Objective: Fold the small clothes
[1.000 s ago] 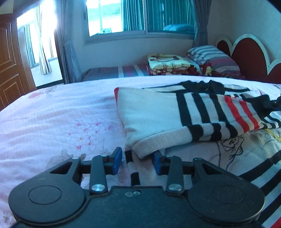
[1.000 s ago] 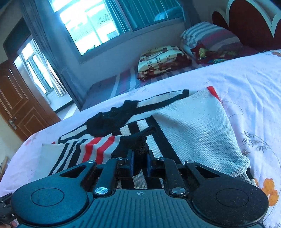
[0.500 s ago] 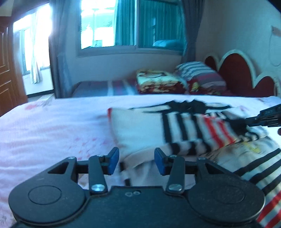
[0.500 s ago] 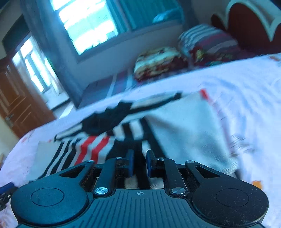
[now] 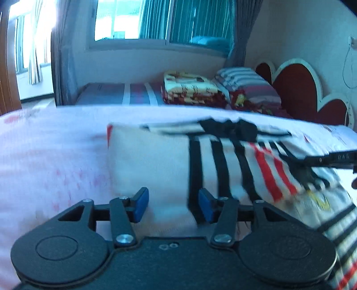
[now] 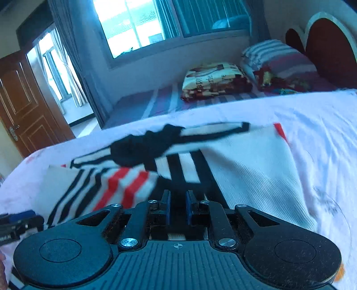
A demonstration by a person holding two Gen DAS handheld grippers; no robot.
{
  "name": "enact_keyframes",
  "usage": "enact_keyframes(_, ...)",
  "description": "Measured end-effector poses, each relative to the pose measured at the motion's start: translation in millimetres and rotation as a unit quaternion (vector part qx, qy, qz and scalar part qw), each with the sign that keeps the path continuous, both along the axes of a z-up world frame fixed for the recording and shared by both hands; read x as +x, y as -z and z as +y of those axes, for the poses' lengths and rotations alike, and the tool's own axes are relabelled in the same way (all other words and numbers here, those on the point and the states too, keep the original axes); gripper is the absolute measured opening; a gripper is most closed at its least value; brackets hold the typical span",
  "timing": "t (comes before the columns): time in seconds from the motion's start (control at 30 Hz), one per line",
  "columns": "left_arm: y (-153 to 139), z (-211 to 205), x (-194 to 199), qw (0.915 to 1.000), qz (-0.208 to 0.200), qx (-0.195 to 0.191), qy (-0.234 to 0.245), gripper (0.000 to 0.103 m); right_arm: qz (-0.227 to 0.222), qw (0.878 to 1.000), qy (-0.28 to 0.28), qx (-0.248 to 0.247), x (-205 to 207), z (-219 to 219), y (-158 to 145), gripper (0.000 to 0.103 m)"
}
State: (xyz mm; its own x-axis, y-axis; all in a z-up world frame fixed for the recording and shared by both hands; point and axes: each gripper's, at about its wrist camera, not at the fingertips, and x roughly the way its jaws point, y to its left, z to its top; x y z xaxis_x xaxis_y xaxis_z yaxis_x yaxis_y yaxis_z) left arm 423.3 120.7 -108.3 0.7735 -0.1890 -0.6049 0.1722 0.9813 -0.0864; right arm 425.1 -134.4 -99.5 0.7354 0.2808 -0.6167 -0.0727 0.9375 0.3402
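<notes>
Across the lower and middle frame of both wrist views lies the bed (image 5: 55, 142), covered with a pale pink floral sheet. At the upper right of both views stands a dark red scalloped headboard (image 5: 296, 93) with a white border. A second bed (image 6: 142, 102) with a striped cover sits beyond, below the window (image 5: 156, 20), which fills the upper centre. A brown panelled door (image 6: 24, 111) occupies the left edge of the right wrist view.

A striped pillow (image 5: 245, 82) and a folded patterned blanket (image 5: 189, 87) rest on the far bed, side by side, at centre right.

The sweater (image 5: 156, 160), cream knit with black and red stripes, lies on the pink sheet at mid-frame, partly folded over itself, with a black section (image 6: 142, 147) bunched at its far edge. Much of it is motion-blurred. A second striped garment (image 5: 334, 223) with a printed figure lies at the lower right of the left wrist view, just beside the sweater.

The left hand-held gripper (image 5: 173, 200) sits at bottom centre, blue pads spread wide, with the sweater's near edge between them and neither pad seen touching it. The right hand-held gripper (image 6: 177, 204) has its fingers drawn nearly together with a narrow gap; dark striped knit lies in that gap, but contact cannot be confirmed.
</notes>
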Motion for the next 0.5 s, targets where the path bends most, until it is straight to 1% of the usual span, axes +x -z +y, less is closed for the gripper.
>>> enact_keyframes(0.07,-5.2,0.5,21.3,1.0,-0.007,0.003,-0.003,0.049,0.001,1.0,-0.022,0.002,14.8,12.5,2.1,0.014)
enact_keyframes(0.13,-9.8,-2.2,44.4,0.9998,-0.015,0.011,0.004,0.051,-0.003,0.999,-0.05,-0.01,30.3,31.9,4.6,0.014)
enact_keyframes(0.17,-10.0,-3.4,57.1,0.9998,-0.013,0.017,0.006,0.053,-0.005,0.998,-0.063,-0.009,37.7,41.3,6.6,0.014)
enact_keyframes(0.27,0.3,0.4,93.9,0.9998,0.005,0.02,0.005,0.054,-0.005,0.996,-0.089,-0.012,60.0,68.8,13.7,0.014)
enact_keyframes(0.33,13.2,9.0,115.2,0.9991,0.026,0.034,-0.008,0.054,-0.008,0.995,-0.094,-0.02,73.6,81.8,18.3,0.014)
enact_keyframes(0.37,19.2,15.8,121.5,0.9988,0.032,0.035,-0.012,0.061,-0.007,0.995,-0.096,-0.02,80.7,86.6,21.1,0.014)
enact_keyframes(0.4,22.0,21.5,123.6,0.9988,0.03,0.035,-0.016,0.063,-0.006,0.995,-0.097,-0.024,86.4,90.9,23.4,0.014)
enact_keyframes(0.47,22.7,23.0,123.2,0.998,0.026,0.054,-0.017,0.065,-0.009,0.994,-0.097,-0.045,96.1,99.0,27.5,0.014)
enact_keyframes(0.5,22.7,22.8,120.7,0.998,0.022,0.056,-0.02,0.065,-0.006,0.994,-0.096,-0.048,99.7,101.2,29.6,0.014)
